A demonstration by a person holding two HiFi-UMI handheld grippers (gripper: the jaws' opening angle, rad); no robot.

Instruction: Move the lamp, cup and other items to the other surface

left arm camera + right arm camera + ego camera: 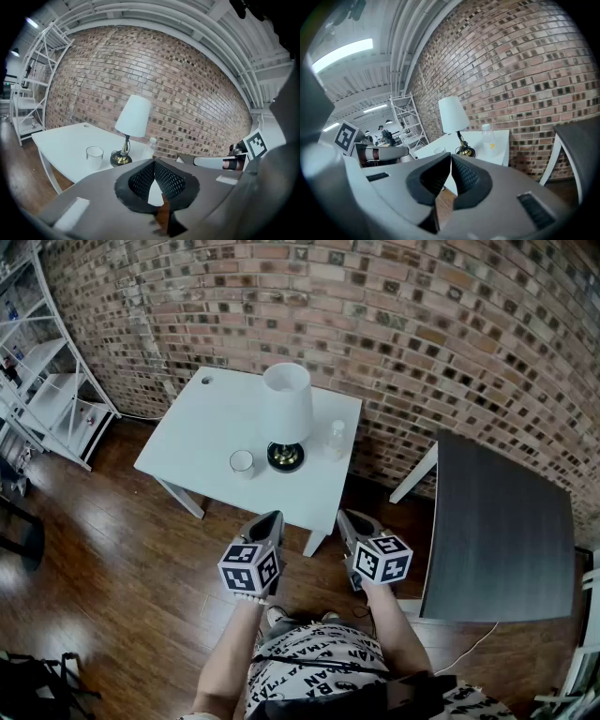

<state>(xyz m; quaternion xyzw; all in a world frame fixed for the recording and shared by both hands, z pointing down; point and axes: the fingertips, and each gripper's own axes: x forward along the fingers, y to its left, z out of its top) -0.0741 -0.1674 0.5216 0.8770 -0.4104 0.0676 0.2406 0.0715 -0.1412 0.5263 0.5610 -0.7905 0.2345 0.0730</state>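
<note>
Head view: lamp (286,413) stands upright; left tongs (273,517) and right tongs (344,517) pressed together.

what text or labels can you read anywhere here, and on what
shirt: black lettering, upside down and creased, not legible.
marker cubes: black-and-white square patterns, no words.
bottle: yellow mark, too small to read.
Nothing in these views can be quoted.
</note>
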